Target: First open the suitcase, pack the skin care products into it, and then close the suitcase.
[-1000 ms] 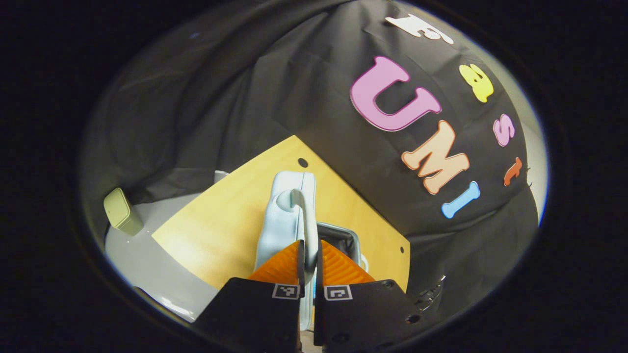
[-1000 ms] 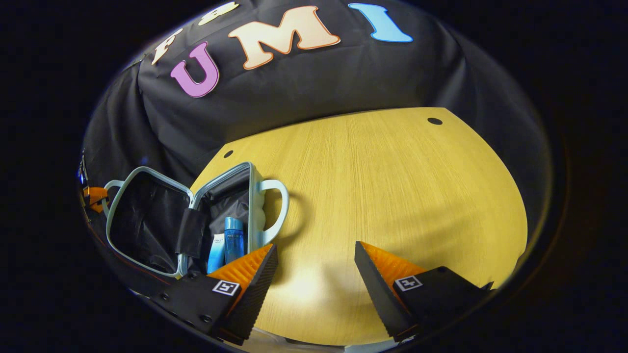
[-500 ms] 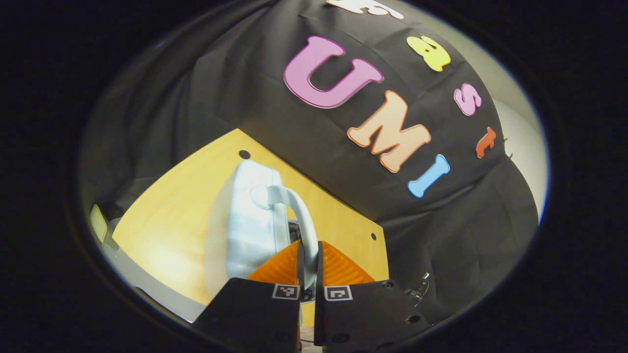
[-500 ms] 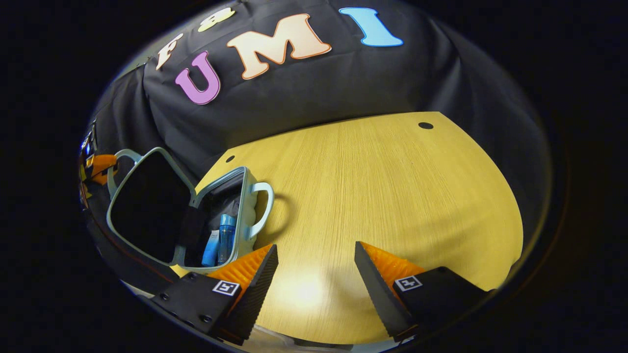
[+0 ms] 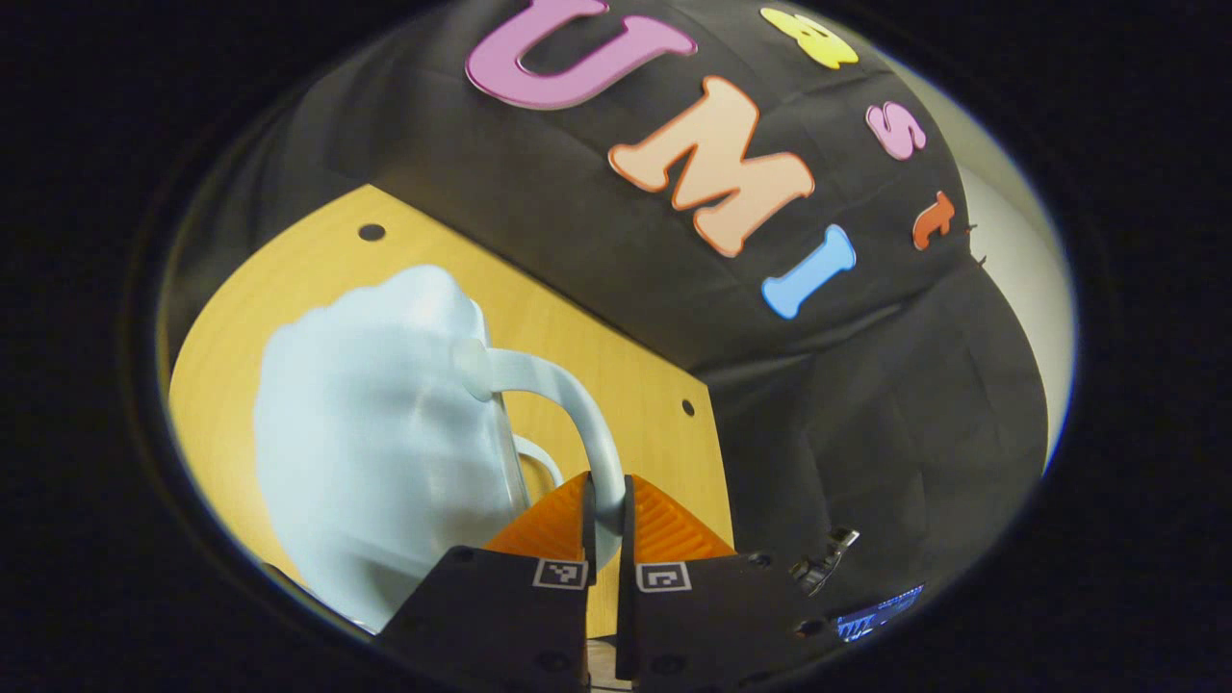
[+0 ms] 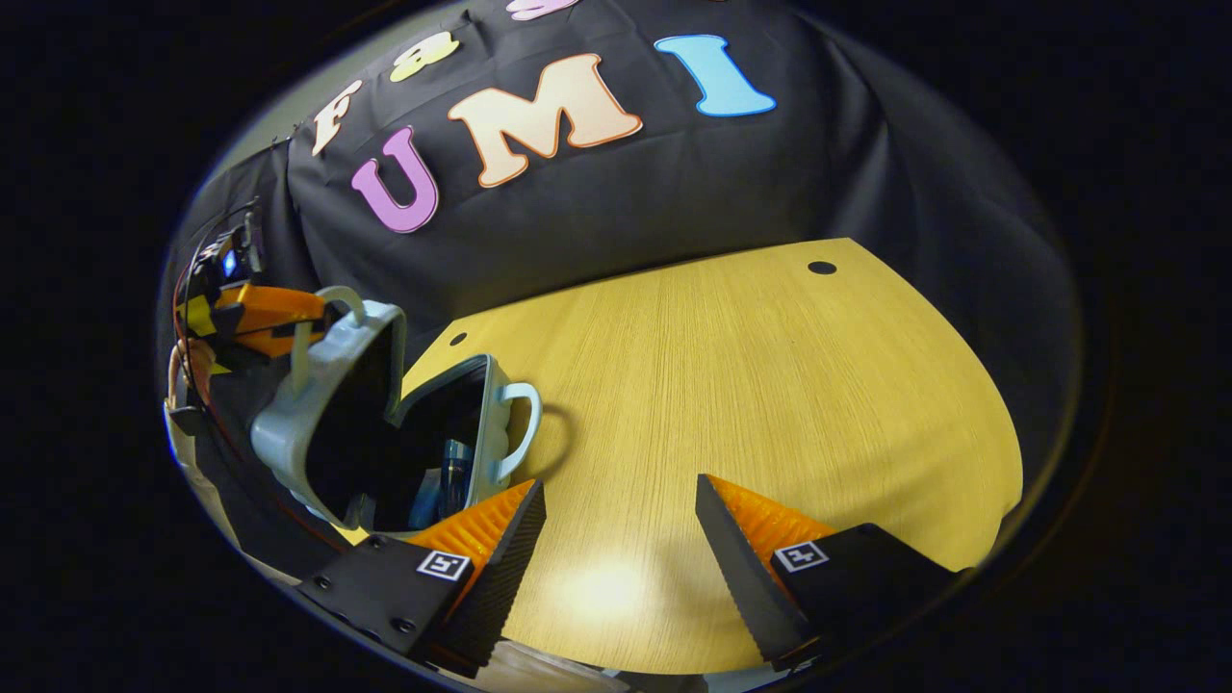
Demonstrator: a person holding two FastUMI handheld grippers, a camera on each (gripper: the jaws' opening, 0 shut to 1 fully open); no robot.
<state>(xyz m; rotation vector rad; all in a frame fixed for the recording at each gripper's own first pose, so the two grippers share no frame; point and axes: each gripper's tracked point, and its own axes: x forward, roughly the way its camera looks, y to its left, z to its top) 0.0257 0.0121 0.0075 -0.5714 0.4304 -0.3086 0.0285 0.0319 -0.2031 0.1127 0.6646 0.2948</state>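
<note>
Left hand-held gripper (image 5: 607,510): fingers closed narrowly on the lid handle (image 5: 577,404) of the suitcase (image 5: 375,443), one finger pressing each side of the pale loop; seen from the right gripper view, the same left hand-held gripper (image 6: 289,313) sits at the far left, gripping the lid handle (image 6: 327,308) at the top of the raised lid.

Suitcase (image 6: 385,423): small, pale blue, hard-shelled, with dark lining; standing at the left part of the wooden tabletop (image 6: 751,385), near the black cloth wall; lid (image 6: 318,404) tilted up and leaning over the base, partly open, a gap showing between the two halves; in the left gripper view the lid's rounded outer shell lies directly ahead and left of the fingers, with the tabletop (image 5: 289,279) beyond it.

Base handle (image 6: 515,428): pale loop on the right side of the lower half, lying just above the tabletop; also glimpsed under the lid in the left gripper view (image 5: 539,462).

Skin care products (image 6: 445,486): blue bottle and a lighter blue tube, side by side inside the base, partly hidden by the lid's edge.

Right hand-held gripper (image 6: 621,510): fingers spread wide, holding nothing, poised over bare tabletop; its left finger (image 6: 491,525) lies just beside the near corner of the suitcase base, contact not discernible; its right finger (image 6: 756,529) is well apart from the case.
</note>
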